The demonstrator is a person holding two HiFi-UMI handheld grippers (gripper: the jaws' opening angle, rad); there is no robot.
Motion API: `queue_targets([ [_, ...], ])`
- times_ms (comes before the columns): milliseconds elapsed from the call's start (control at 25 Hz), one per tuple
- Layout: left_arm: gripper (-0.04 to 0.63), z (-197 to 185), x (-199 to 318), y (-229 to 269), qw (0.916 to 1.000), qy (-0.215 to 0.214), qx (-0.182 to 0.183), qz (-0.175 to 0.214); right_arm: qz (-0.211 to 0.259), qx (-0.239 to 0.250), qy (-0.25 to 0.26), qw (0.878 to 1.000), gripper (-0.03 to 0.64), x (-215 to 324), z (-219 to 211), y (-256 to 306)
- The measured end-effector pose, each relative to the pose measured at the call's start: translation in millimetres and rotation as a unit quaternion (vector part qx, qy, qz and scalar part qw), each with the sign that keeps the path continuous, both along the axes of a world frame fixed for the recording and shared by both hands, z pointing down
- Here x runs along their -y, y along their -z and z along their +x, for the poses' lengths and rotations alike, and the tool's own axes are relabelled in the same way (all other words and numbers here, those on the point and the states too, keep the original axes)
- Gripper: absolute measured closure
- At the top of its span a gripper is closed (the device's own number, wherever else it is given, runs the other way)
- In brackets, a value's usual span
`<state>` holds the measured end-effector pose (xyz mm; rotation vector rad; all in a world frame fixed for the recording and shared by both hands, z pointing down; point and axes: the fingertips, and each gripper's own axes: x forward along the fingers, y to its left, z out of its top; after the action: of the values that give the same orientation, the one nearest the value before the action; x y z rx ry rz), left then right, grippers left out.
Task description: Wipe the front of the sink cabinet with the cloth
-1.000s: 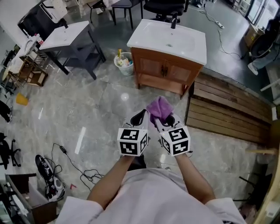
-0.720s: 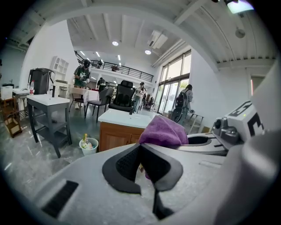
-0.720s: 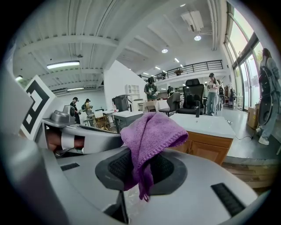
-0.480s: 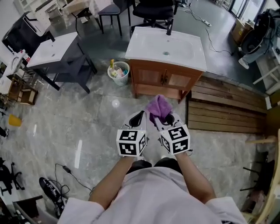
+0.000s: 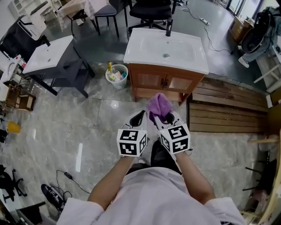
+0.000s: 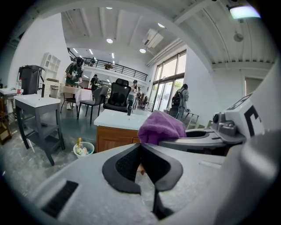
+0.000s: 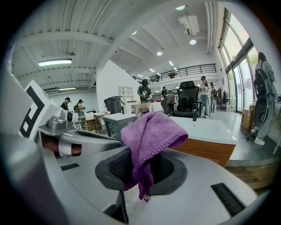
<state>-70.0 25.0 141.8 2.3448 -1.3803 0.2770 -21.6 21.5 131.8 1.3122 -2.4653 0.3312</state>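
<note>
The wooden sink cabinet with its white basin top and black tap stands ahead on the marble floor; in the left gripper view the sink cabinet shows beyond the jaws. My right gripper is shut on a purple cloth, which bunches up above its jaws, and the cloth hangs between the pads in the right gripper view. My left gripper is shut and holds nothing, right beside the other. Both are held well short of the cabinet front.
A white waste bin with bottles sits left of the cabinet. A grey sink table stands further left. Wooden slats lie to the right. Black office chairs stand behind the basin. Cables trail on the floor.
The cabinet has shifted slightly left and nearer in the head view as the person steps toward it. Both grippers keep their pose, the cloth still held.
</note>
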Motion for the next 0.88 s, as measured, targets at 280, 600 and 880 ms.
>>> queue_targets([
  [280, 0.592, 8.9, 55.7, -7.2, 0.9999, 0.007, 0.012, 0.001, 0.001, 0.005, 0.017, 1.0, 0.54, 58.9, 3.8, -9.6],
  [600, 0.592, 22.7, 150.3, -22.6, 0.9993, 0.035, 0.014, -0.008, -0.006, -0.005, 0.066, 0.998, 0.54, 153.0, 9.8, -28.0],
  [880, 0.592, 12.4, 210.5, -45.7, 0.9981, 0.061, 0.01, 0.0, -0.008, -0.013, 0.099, 0.995, 0.541, 212.1, -8.7, -58.8],
])
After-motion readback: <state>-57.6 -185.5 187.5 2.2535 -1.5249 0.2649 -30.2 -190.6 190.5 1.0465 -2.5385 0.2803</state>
